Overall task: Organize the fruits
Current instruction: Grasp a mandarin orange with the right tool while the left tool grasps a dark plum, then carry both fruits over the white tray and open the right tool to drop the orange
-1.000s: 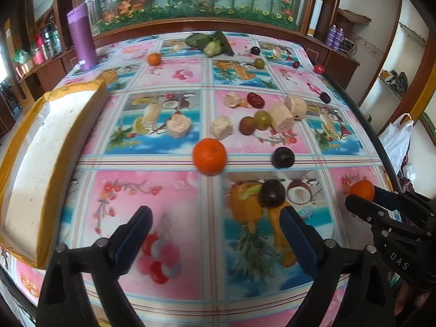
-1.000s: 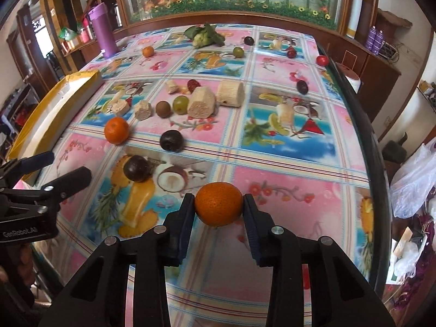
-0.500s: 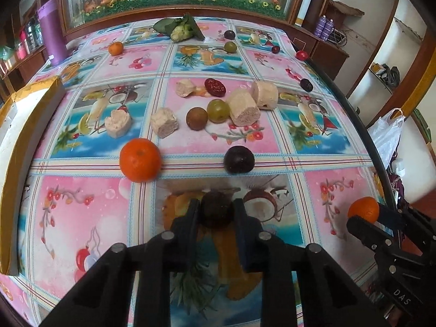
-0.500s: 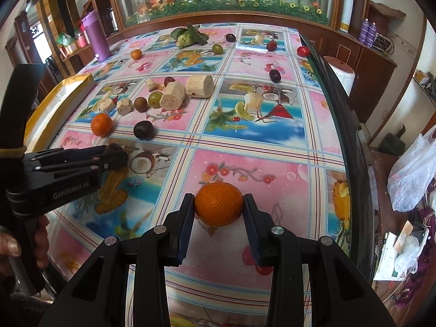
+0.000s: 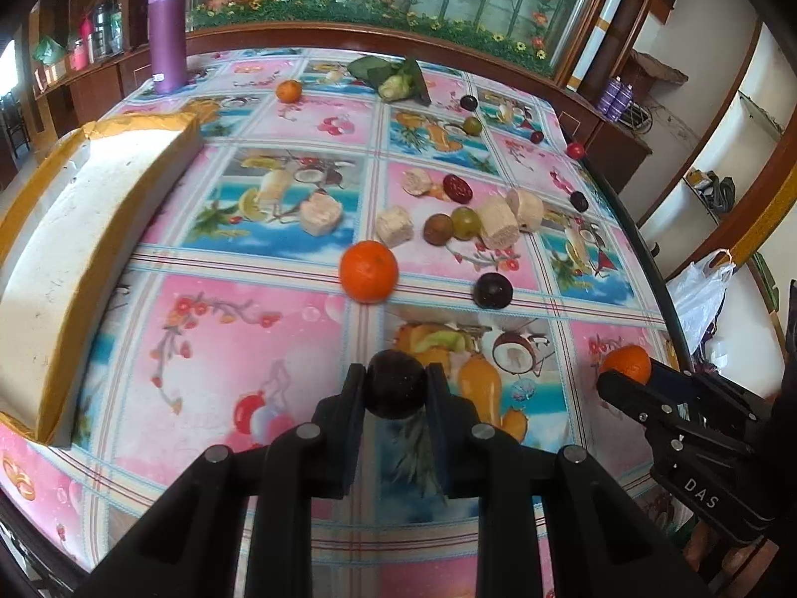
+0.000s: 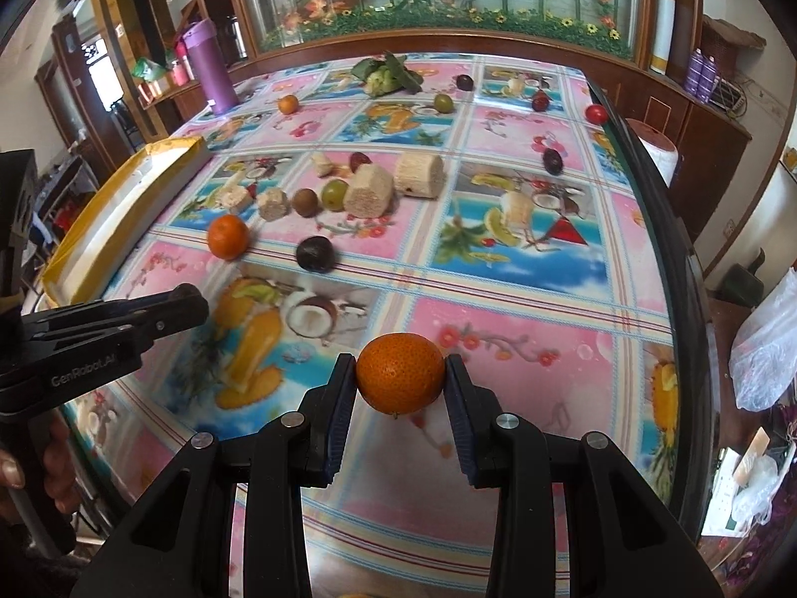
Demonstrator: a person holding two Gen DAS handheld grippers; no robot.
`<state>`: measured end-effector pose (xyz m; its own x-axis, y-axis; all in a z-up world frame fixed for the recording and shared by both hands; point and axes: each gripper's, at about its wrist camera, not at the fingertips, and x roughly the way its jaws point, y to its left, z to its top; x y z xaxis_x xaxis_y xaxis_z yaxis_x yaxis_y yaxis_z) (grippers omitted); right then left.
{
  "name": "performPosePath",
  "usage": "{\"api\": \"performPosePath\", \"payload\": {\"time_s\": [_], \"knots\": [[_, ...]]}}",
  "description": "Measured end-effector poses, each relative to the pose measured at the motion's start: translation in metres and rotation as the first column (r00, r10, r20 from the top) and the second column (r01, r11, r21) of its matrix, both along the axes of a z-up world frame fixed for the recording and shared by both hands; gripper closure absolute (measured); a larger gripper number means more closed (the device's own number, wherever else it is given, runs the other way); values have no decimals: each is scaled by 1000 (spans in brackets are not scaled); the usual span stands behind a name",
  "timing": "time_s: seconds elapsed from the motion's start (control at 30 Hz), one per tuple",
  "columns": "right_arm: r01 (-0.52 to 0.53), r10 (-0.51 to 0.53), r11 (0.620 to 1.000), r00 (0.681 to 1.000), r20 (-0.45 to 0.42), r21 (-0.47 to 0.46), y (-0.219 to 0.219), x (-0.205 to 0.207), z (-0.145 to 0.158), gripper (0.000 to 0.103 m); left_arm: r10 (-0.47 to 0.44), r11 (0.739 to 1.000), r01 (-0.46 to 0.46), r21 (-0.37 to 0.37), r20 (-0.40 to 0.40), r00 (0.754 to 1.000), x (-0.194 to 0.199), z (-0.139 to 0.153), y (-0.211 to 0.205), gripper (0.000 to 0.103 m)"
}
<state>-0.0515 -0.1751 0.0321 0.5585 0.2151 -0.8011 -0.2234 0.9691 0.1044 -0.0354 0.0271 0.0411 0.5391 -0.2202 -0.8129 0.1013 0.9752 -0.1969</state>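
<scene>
Both hand-held grippers closed across firm, round fruit: left hand-held gripper [image 5: 396,391] grips dark plum [image 5: 396,384], right hand-held gripper [image 6: 400,381] grips small orange mandarin [image 6: 400,379], soft-skinned at 12 o'clock.

— What sort of place is this?

— A home, I think a dining or living room; the large table [image 6: 498,299] wears a plastic cloth printed with fruits; behind it stands a wooden cabinet [image 6: 448,50] with glass painted in bamboo and flowers.

— Anything else domestic?

— A purple thermos bottle [image 5: 168,32] on the table corner; shelves with shoes [image 5: 717,189] at the right; a plastic bag [image 6: 767,349] hanging beside the table.
</scene>
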Motion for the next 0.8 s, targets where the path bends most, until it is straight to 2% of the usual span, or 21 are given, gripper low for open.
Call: {"api": "performPosePath", "payload": {"time_s": [0.2,0.37,0.63,0.8], "knots": [[-46,46,999,999,7,-5,40,7,6,68,45,999,-44,-3,51,998,-5,16,42,77],[-118,118,993,993,16,-2,91,19,15,68,117,993,-116,-21,73,990,-5,24,94,77],[-250,250,968,968,23,18,181,44,25,68,264,964,-264,-2,69,962,-2,17,184,77],[-318,318,947,948,17,45,234,61,27,69,329,943,-331,22,57,943,5,9,227,77]]}}
